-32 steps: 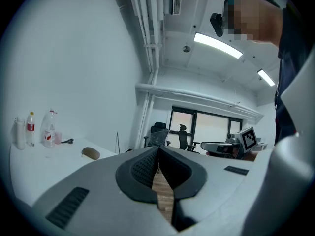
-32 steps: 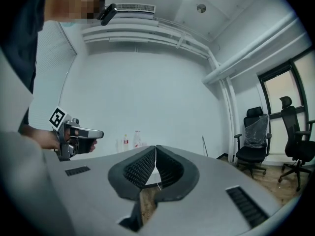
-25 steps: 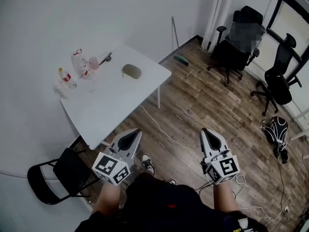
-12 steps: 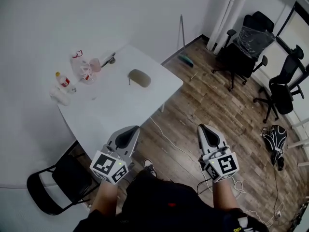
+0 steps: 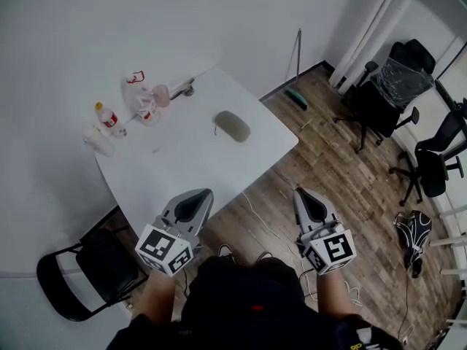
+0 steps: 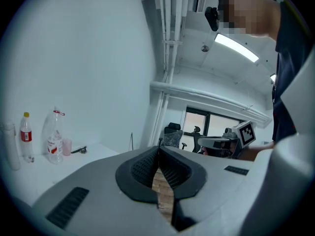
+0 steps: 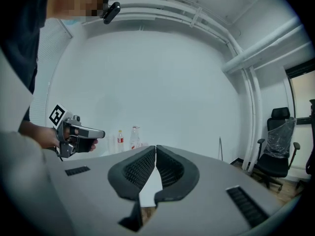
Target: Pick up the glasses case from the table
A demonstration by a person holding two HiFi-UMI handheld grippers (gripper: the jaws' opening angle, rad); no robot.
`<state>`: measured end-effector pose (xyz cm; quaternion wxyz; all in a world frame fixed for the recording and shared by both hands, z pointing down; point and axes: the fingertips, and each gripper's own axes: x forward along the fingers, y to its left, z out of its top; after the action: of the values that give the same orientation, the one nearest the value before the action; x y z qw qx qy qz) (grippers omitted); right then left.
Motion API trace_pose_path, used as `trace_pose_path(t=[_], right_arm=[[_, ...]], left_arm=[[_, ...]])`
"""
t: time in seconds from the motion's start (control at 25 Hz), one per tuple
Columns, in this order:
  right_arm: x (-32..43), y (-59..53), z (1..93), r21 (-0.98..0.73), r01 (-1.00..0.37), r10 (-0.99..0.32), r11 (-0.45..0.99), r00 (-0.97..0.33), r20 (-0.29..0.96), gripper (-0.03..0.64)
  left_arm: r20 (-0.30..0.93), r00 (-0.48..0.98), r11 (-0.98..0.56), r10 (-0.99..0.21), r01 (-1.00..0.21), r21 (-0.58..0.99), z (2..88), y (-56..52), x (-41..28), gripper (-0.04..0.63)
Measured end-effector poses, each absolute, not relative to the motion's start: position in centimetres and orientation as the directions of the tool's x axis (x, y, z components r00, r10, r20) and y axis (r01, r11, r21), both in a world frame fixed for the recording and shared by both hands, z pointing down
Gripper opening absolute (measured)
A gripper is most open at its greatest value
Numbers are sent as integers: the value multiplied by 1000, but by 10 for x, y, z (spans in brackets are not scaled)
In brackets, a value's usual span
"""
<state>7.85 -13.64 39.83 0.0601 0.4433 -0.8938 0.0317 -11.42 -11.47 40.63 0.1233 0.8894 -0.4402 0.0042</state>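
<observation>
Approach, nothing grabbed yet
Left gripper [image 5: 198,197] & right gripper [image 5: 305,197] pressed together, empty, low in frame bc oval grey-green glasses case [image 5: 233,126] lies upper-centre on white surface [image 5: 182,173], prob out of reach.

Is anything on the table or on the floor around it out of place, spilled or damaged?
Nothing looks spilled or damaged. The glasses case lies flat on the table, and the bottles stand upright near the wall. Only a loose white cable trails across the floor.
</observation>
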Motion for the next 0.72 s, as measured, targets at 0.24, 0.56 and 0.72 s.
trace_pose_path(t=[0.24, 0.56, 0.72], right_arm=[[62, -181, 406, -24, -738, -728, 674, -670, 146, 21], [43, -268, 405, -56, -587, -577, 808, -806, 131, 21], [37, -310, 419, -79, -502, -486, 862, -860, 156, 21]], left_arm=[[126, 537, -507, -834, -836, 208, 406, -139, -130, 21], [142, 346, -314, -927, -926, 207, 403, -185, -138, 21], [143, 250, -218, -958, -953, 209, 402, -209, -134, 21]])
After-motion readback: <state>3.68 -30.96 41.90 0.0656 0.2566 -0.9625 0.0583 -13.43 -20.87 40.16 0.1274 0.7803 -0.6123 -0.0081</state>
